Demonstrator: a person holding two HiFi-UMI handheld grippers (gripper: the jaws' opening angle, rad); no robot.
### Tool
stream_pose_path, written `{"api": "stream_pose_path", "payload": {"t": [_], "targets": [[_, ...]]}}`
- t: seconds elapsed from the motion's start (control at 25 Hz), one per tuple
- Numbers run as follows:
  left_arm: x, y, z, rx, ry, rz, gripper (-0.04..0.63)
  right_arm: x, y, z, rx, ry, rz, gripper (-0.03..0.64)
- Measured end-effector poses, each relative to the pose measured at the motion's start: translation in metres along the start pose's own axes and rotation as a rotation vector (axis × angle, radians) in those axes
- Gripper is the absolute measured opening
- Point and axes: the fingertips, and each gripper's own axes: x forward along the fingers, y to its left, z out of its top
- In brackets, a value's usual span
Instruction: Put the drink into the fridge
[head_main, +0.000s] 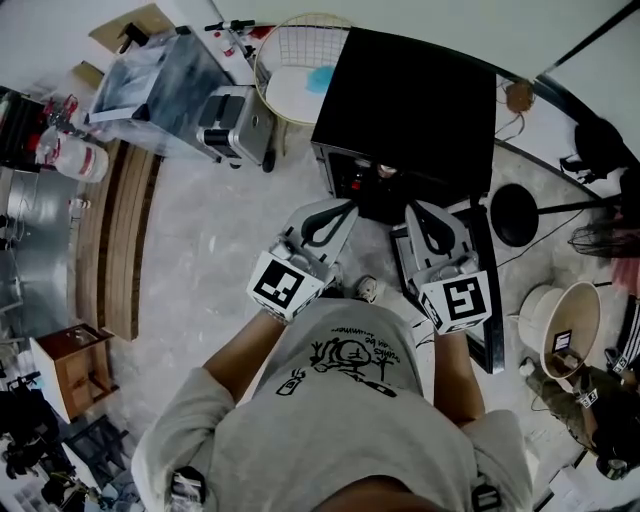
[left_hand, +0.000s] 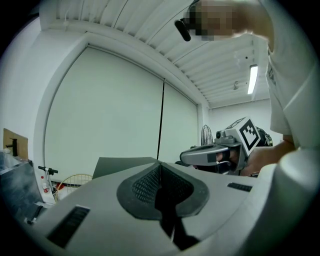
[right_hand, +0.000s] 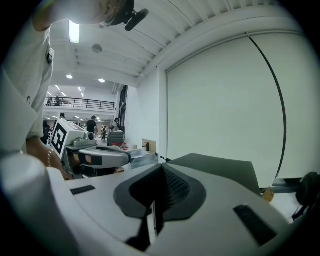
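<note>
A black box-shaped fridge (head_main: 410, 100) stands on the floor ahead of me. A dark slab (head_main: 482, 300) that looks like its door juts toward me on its right side. My left gripper (head_main: 345, 210) and right gripper (head_main: 415, 212) are held side by side just in front of it, both shut with nothing between the pads. In the left gripper view the left gripper (left_hand: 160, 167) points level over the fridge top (left_hand: 120, 164), with the right gripper (left_hand: 220, 152) beside it. The right gripper view shows the right gripper (right_hand: 161, 169) likewise. I cannot pick out any drink; a small pale round thing (head_main: 368, 289) lies below the grippers.
A round wire basket (head_main: 295, 70) and a clear plastic crate (head_main: 160, 80) stand behind the fridge on the left. A wooden bench (head_main: 120, 240) runs along the left. A black round stand base (head_main: 515, 213) and a pale bucket (head_main: 560, 320) sit at the right.
</note>
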Motion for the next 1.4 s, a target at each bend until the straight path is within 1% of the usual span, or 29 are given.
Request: {"api": "stream_pose_path", "payload": {"t": [0.32, 0.44, 0.6, 0.8, 0.92, 1.16, 1.28, 1.4], "targets": [[-0.008, -0.006, 0.031, 0.006, -0.032, -0.015, 0.021, -0.01, 0.01, 0.039, -0.041, -0.029, 0.016, 0.008], [-0.011, -0.007, 0.043, -0.011, -0.041, -0.016, 0.021, -0.013, 0.012, 0.051, -0.045, -0.04, 0.025, 0.008], [-0.014, -0.008, 0.057, 0.004, -0.044, -0.027, 0.021, -0.016, 0.014, 0.066, -0.066, -0.048, 0.032, 0.008], [-0.014, -0.008, 0.068, -0.027, -0.062, -0.032, 0.021, -0.013, 0.017, 0.085, -0.042, -0.088, 0.04, 0.008], [-0.016, -0.005, 0.074, -0.026, -0.08, -0.025, 0.021, -0.013, 0.019, 0.094, -0.041, -0.094, 0.043, 0.008], [-0.015, 0.001, 0.086, -0.016, -0.086, -0.025, 0.021, -0.014, 0.017, 0.107, -0.046, -0.101, 0.03, 0.008], [-0.013, 0.002, 0.091, -0.025, -0.088, -0.024, 0.021, -0.015, 0.015, 0.111, -0.049, -0.104, 0.027, 0.008], [-0.012, 0.004, 0.095, -0.01, -0.101, -0.027, 0.021, -0.015, 0.015, 0.113, -0.045, -0.107, 0.022, 0.008]]}}
